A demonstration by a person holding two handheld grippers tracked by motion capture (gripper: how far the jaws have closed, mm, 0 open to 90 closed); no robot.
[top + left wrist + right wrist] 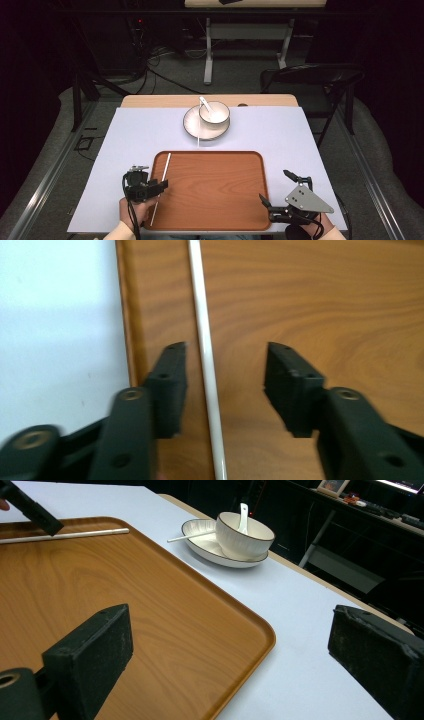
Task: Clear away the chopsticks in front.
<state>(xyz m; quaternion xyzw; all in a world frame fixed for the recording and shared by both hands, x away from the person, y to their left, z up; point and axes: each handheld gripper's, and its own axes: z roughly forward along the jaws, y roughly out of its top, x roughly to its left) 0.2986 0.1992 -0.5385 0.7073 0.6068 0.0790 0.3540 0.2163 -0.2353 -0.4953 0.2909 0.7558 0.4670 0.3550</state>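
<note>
Now left tool astride white chopstick.

L gripper jaws apart | white stick btwn, untouched | on wood tray

one wooden tray, two white chopsticks, one on the tray's left, one far by the plate, one plate, one bowl, one spoon, two grippers, left, right

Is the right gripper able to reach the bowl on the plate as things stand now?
Probably yes. The right gripper is open at the tray's near right corner, and bare table lies between it and the bowl.
</note>
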